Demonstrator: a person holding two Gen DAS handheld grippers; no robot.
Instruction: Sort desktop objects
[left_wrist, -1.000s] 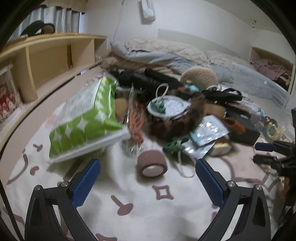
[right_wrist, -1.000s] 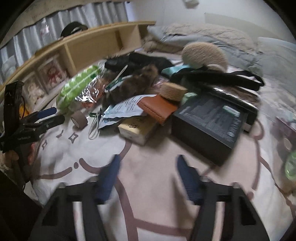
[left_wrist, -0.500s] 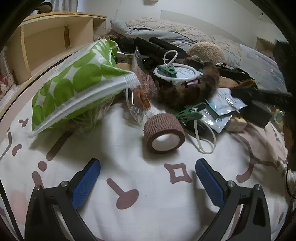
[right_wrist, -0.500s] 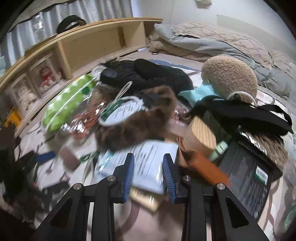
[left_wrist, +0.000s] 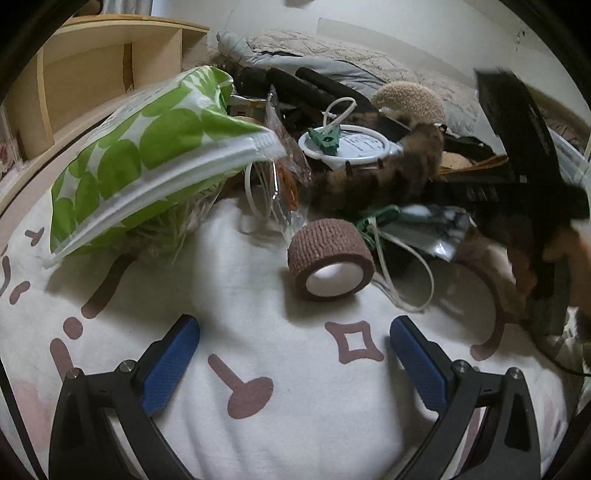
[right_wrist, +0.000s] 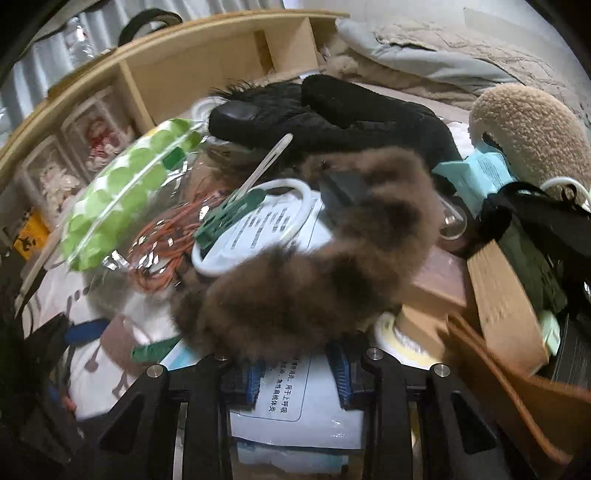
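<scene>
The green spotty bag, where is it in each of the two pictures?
Left wrist view: the green spotty bag fills the upper left, lying tilted on the pile, above the open left gripper.
Right wrist view: it sits at middle left, in front of the wooden shelf, far above the right gripper.
Shared landmark: the white ring with the green clip lies just right of the bag in both.
</scene>
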